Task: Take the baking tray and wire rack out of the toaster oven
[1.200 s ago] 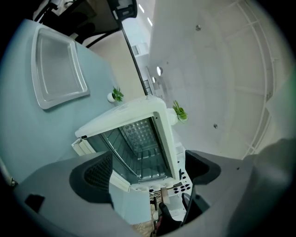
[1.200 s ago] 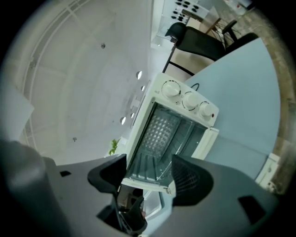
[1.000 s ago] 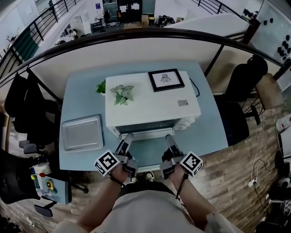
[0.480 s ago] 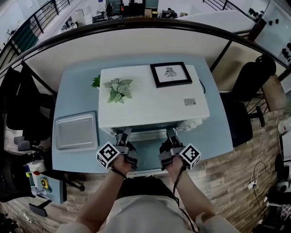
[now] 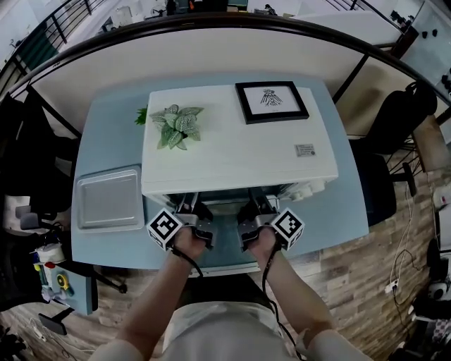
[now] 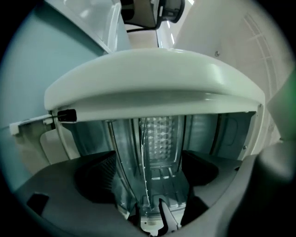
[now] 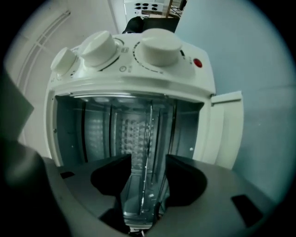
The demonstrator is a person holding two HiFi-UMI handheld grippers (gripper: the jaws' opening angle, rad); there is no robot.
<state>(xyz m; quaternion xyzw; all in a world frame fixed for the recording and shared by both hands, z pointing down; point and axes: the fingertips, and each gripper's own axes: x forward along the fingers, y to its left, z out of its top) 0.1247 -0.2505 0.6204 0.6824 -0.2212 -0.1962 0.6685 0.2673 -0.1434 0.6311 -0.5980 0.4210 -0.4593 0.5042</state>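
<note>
White toaster oven [image 5: 232, 151], pale blue table [image 5: 106, 141], seemingly grey tray [image 5: 109, 199].

On my screen a light blue table [image 5: 106, 137] fills the middle of the head view. At twelve o'clock, behind it, a beige partition [image 5: 211, 56] runs under a dark curved railing [image 5: 211, 19]. Wood-plank floor [image 5: 373, 282] shows from three round to five o'clock. One black office chair [image 5: 398, 120] stands at two o'clock, just beside the table, and another [image 5: 32, 169] at nine. A small side cart [image 5: 67, 289] sits at eight o'clock. The light is even and soft.
</note>
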